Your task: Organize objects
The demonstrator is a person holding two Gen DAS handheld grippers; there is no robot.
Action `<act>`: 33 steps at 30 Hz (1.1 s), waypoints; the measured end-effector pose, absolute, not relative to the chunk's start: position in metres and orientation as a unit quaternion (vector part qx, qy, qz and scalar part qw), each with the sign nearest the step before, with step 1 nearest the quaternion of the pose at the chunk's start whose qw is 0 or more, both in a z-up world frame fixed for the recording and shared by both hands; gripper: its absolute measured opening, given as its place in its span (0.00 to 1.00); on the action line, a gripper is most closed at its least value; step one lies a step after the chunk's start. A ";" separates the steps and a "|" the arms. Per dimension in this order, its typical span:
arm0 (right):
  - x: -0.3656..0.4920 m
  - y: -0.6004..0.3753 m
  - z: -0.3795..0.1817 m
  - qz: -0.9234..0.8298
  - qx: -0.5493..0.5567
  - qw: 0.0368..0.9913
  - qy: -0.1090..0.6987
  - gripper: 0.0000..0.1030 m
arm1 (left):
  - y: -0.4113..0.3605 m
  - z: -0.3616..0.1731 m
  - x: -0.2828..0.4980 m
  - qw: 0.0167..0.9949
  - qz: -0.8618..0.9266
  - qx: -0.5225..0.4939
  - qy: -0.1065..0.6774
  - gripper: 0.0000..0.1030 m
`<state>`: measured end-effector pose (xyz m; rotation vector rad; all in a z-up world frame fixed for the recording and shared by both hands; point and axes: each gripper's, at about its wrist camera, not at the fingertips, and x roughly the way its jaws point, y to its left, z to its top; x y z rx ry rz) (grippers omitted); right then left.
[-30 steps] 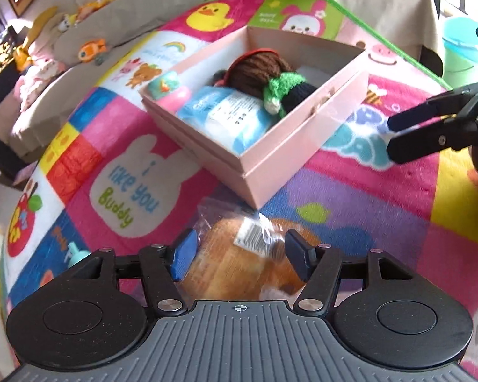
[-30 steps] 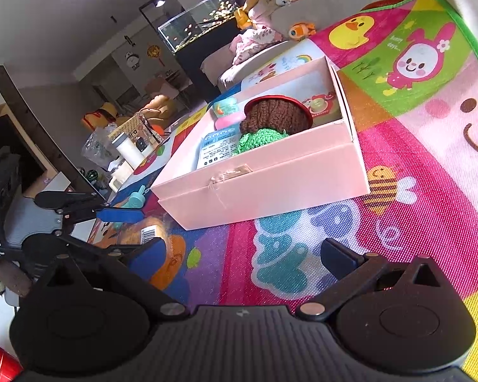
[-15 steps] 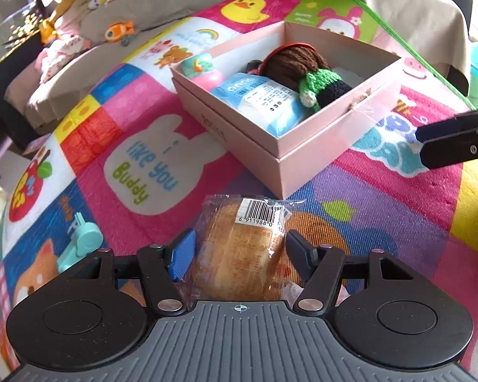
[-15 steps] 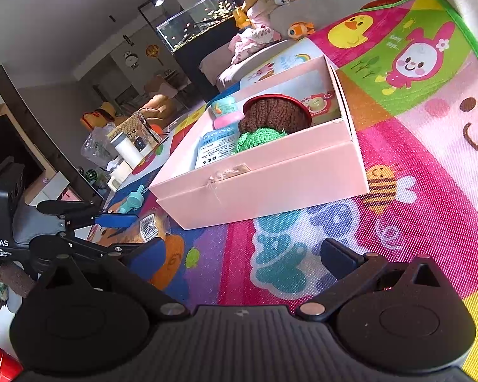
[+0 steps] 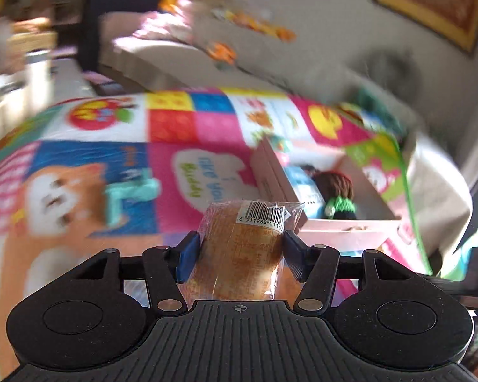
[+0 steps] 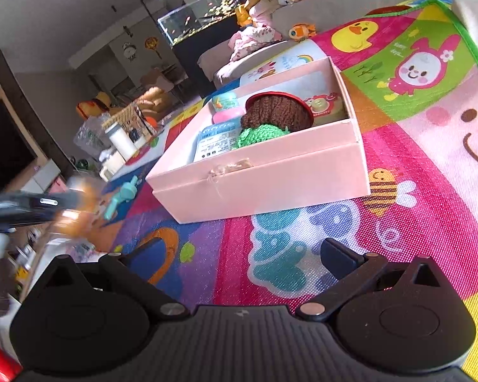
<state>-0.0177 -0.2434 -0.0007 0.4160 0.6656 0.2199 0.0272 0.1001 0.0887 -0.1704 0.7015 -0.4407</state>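
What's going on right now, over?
Left gripper jaws closing on wrapped bread, off the mat. Right gripper open, empty. Pink box ahead, partly filled. Nothing in the way.

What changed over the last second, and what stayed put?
The left gripper, closing its jaws on the wrapped bread, lifted it off the mat and rolled. The right gripper stayed open and still; the pink box and its contents did not move.
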 end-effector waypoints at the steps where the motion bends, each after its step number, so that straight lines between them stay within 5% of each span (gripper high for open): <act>1: -0.017 -0.239 0.000 0.106 0.188 0.920 0.328 1.00 | 0.111 0.090 0.012 0.916 -0.200 -0.090 0.336 0.60; 8: -0.006 -0.159 0.037 0.182 0.049 0.927 0.323 1.00 | 0.176 0.077 -0.050 0.935 -0.096 -0.147 0.307 0.60; 14: 0.070 -0.074 0.073 0.256 0.056 0.888 0.378 1.00 | 0.196 0.054 -0.045 0.933 -0.070 -0.205 0.287 0.60; 22: 0.179 0.042 0.041 0.196 -0.050 0.897 0.394 0.99 | 0.210 0.030 -0.026 0.916 -0.086 -0.253 0.299 0.60; 25: 0.209 0.052 0.021 0.171 -0.053 0.894 0.411 0.80 | 0.211 0.027 -0.019 0.914 -0.085 -0.260 0.301 0.60; 26: 0.212 0.052 0.016 0.175 -0.060 0.889 0.419 0.66 | 0.212 0.025 -0.017 0.912 -0.084 -0.265 0.302 0.60; 33: 0.164 0.014 0.015 0.246 -0.098 0.862 0.432 0.64 | 0.200 0.022 0.008 0.910 -0.081 -0.264 0.308 0.59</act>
